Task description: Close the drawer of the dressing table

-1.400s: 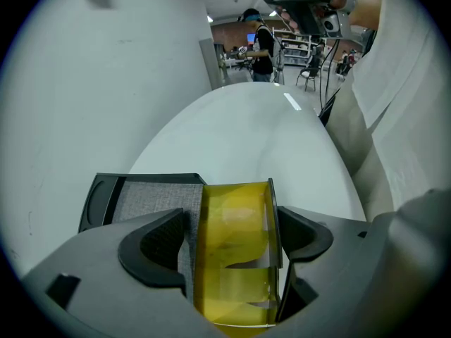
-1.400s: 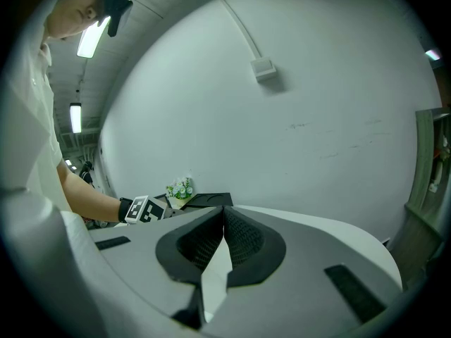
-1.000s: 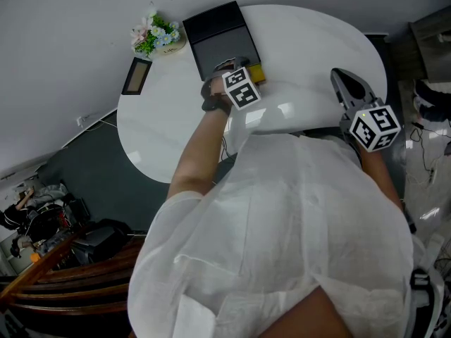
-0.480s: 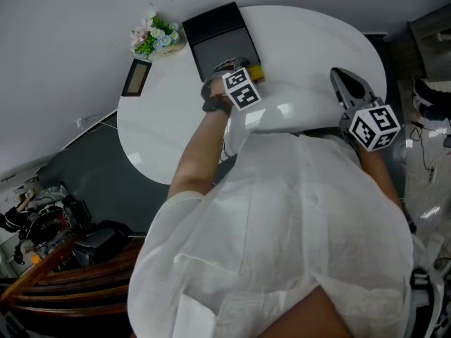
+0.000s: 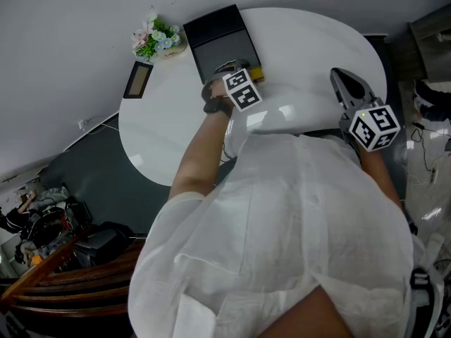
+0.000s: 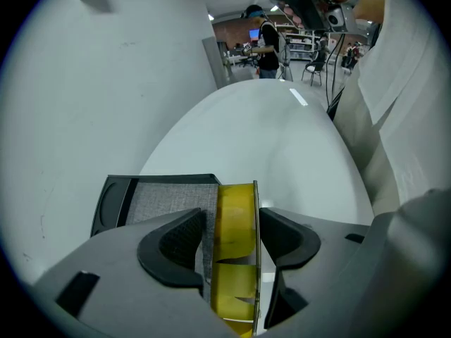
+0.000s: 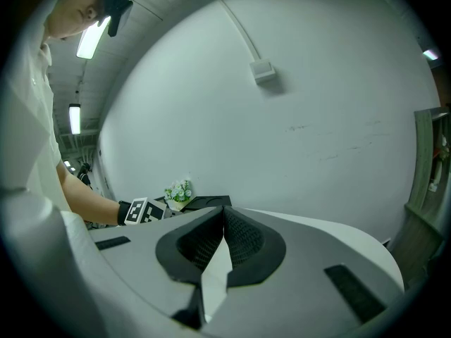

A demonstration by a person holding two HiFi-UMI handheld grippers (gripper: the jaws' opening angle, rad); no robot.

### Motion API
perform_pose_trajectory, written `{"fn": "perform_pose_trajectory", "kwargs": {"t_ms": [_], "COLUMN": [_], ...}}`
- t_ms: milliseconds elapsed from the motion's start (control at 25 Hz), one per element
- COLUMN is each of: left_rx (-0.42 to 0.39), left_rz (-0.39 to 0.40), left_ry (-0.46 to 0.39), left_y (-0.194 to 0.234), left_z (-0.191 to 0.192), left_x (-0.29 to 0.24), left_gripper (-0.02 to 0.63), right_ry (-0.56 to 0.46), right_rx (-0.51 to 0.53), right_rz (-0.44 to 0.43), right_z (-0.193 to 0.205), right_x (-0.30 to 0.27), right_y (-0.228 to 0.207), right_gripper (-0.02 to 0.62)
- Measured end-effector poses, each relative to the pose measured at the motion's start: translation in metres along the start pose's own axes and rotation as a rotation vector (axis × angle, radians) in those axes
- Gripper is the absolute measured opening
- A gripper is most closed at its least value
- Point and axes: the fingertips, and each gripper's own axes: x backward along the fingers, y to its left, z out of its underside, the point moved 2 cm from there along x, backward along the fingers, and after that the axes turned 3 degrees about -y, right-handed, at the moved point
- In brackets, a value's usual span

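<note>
No drawer shows in any view. My left gripper points steeply down over the white oval table, at the near edge of a black tray lined with grey cloth. Its jaws have just been closing. In the left gripper view a yellow tape roll stands on edge between them, with a slim gap still showing at the left pad, so my left gripper is open around it. My right gripper hovers over the table's right end. There my right gripper is shut, with nothing between its pads.
A small pot of flowers and a flat dark rectangular object lie at the table's far left, near the white wall. The person's white-clad body fills the near side of the head view. Dark floor and clutter lie at lower left.
</note>
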Motion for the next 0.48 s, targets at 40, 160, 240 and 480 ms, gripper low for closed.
{"fn": "perform_pose_trajectory", "kwargs": {"t_ms": [40,160,240,480], "left_rx": [-0.001,-0.003,-0.003,0.0], "left_rz": [-0.002,-0.008,-0.013,-0.026], "left_ry": [0.002,0.008,0.009,0.007], "left_y": [0.0007,0.003,0.0045,0.0103], "left_z": [0.0,0.0005,0.0006,-0.0006], "left_x": [0.0002,0.0009,0.0013,0.0029], "left_gripper": [0.268,0.246,0.229,0.169], "right_ry": [-0.001,-0.003,-0.004,-0.002], "right_rx": [0.0,-0.002,-0.003,-0.003], "right_rz": [0.0,0.005,0.008,0.008], "right_z": [-0.0001,-0.0007,-0.0009,0.0002], "right_x": [0.0,0.0004,0.0009,0.0013], "right_y": [-0.0001,-0.0014,-0.002,-0.0025], "right_gripper": [0.009,0.009,0.009,0.009]}}
